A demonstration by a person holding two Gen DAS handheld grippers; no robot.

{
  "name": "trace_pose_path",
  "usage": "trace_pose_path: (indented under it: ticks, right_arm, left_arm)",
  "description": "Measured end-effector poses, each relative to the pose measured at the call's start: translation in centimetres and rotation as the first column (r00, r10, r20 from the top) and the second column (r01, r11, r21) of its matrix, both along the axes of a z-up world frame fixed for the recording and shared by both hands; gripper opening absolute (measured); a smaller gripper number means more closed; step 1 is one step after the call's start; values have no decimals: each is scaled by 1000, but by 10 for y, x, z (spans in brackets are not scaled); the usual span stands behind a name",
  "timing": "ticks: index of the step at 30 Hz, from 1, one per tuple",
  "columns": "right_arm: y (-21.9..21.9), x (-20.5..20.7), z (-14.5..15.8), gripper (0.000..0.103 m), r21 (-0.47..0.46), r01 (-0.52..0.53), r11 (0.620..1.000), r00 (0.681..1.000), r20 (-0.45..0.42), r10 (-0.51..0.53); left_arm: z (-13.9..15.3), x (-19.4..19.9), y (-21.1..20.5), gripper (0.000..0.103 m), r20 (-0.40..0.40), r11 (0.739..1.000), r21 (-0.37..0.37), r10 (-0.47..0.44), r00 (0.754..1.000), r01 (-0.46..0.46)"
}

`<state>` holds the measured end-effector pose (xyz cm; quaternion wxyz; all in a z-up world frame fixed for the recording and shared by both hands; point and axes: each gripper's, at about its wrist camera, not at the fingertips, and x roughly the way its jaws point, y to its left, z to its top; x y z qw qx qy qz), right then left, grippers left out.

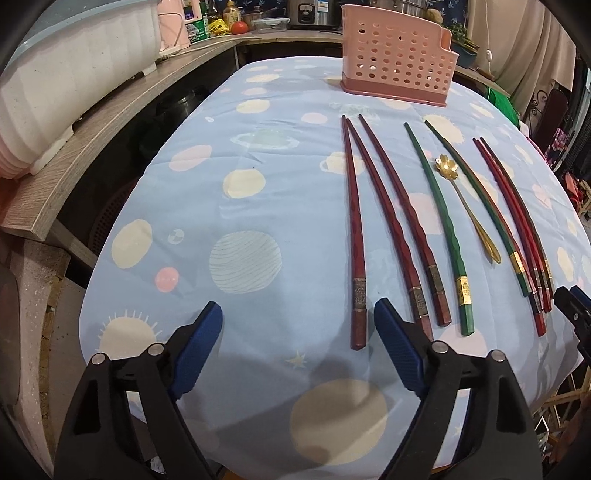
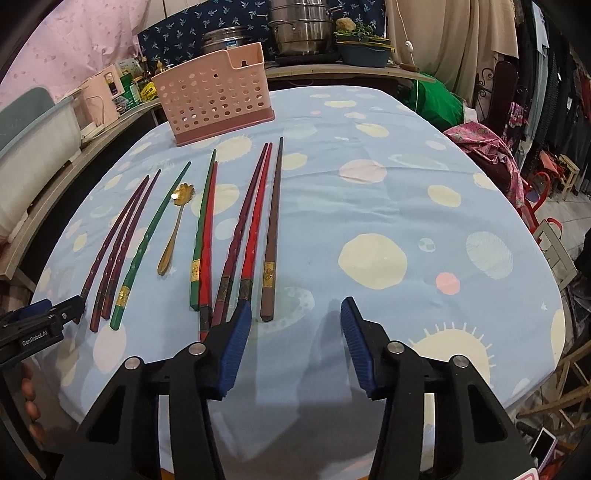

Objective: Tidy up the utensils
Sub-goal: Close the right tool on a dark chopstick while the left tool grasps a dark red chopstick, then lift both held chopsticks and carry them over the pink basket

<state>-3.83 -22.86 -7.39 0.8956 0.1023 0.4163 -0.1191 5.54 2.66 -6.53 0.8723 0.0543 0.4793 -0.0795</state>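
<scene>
Several chopsticks lie side by side on the blue planet-print tablecloth (image 1: pixel 258 184): dark red ones (image 1: pixel 356 229), green ones (image 1: pixel 441 229) and red ones (image 1: pixel 509 218). A gold flower-shaped spoon (image 1: pixel 463 201) lies between the green ones. In the right wrist view the same row shows, with a brown chopstick (image 2: pixel 272 229) at its right end and the spoon (image 2: pixel 175 225). A pink perforated utensil holder (image 1: pixel 397 59) stands upright at the table's far side (image 2: pixel 214 96). My left gripper (image 1: pixel 297 325) is open and empty, just left of the dark red chopsticks' near ends. My right gripper (image 2: pixel 295 317) is open and empty by the brown chopstick's end.
A wooden shelf (image 1: pixel 92 122) with a white tub (image 1: pixel 66 74) runs along the left. Pots (image 2: pixel 299 29) and jars stand on the counter behind. A green bag (image 2: pixel 439 99) and pink cloth (image 2: pixel 484 144) lie off the table's right edge.
</scene>
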Motion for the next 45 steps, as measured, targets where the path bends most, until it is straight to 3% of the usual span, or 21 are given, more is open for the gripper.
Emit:
trace_pose_path:
  ticks: [3, 11, 16, 18, 20, 25, 30, 39, 45]
  right_arm:
    - [0, 5, -3, 36, 4, -11, 1000, 1000, -8, 11]
    - [7, 15, -6, 25, -60, -39, 997, 999, 7, 40]
    - [8, 14, -6, 7, -53, -60, 997, 998, 20, 61]
    - [7, 13, -5, 7, -44, -62, 997, 998, 19, 63]
    - [5, 10, -4, 7, -30, -63, 998, 998, 18, 64]
    - [-1, -1, 12, 7, -9, -51, 999, 998, 42, 51]
    - [-8, -7, 46, 7, 14, -49, 999, 994, 94, 47]
    - [-28, 15, 131, 7, -42, -48, 998, 965, 257, 57]
    - [-43, 47, 169, 7, -44, -61, 997, 945, 320, 72]
  left_arm:
    - [-2, 1, -2, 69, -1, 1000, -3, -11, 1000, 11]
    - [0, 0, -6, 52, 11, 999, -30, -34, 999, 34]
    - [2, -2, -10, 29, 18, 997, -54, -61, 998, 62]
    - [2, -4, -11, 14, 17, 995, -63, -75, 997, 76]
    - [3, -4, -11, 7, 7, 993, -78, -86, 996, 86]
    - [13, -5, -5, 7, -7, 992, -106, -69, 998, 67]
    - [44, -6, 7, 7, 18, 988, -145, -53, 998, 55]
    - [125, 18, 7, 7, 166, 984, -163, -51, 985, 79]
    - [169, 48, -2, 7, 248, 979, -175, -57, 967, 103]
